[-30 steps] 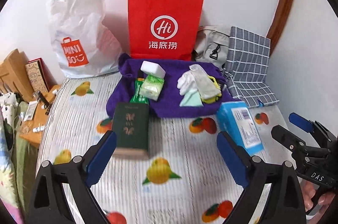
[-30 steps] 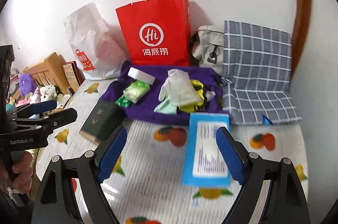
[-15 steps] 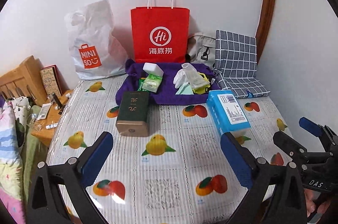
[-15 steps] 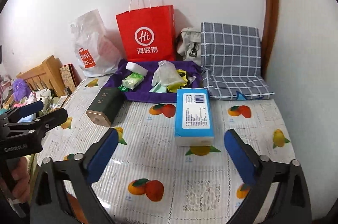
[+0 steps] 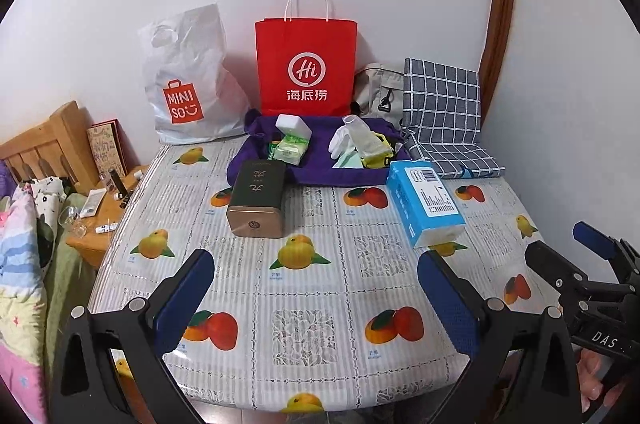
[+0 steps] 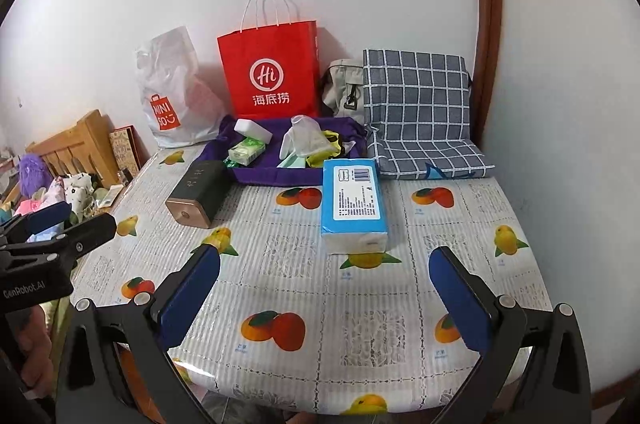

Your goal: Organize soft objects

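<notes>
A purple cloth bag (image 5: pixel 320 167) (image 6: pixel 280 173) lies flat at the table's far side. On it rest a white sponge (image 5: pixel 294 125), a green tissue pack (image 5: pixel 294 147), white gloves (image 5: pixel 352 139) (image 6: pixel 302 139) and a yellow item (image 5: pixel 378 153). In front of it stand a dark green tin (image 5: pixel 258 197) (image 6: pixel 196 193) and a blue tissue pack (image 5: pixel 426 201) (image 6: pixel 354 205). My left gripper (image 5: pixel 316 288) and right gripper (image 6: pixel 326 284) hover open over the table's near edge, nothing between the fingers, well short of both items.
Against the wall stand a white Miniso bag (image 5: pixel 188 79), a red paper bag (image 5: pixel 306 67), a beige pouch (image 5: pixel 378 87) and a checked grey cushion (image 5: pixel 444 115). A wooden bedside stand (image 5: pixel 108 207) with small items and bedding lies left. The fruit-print tablecloth (image 5: pixel 304 304) covers the table.
Both grippers pulled back from the tin and blue pack toward the near edge, so more of the table shows. Their jaws widened slightly. The tin and pack stay where they lay.
</notes>
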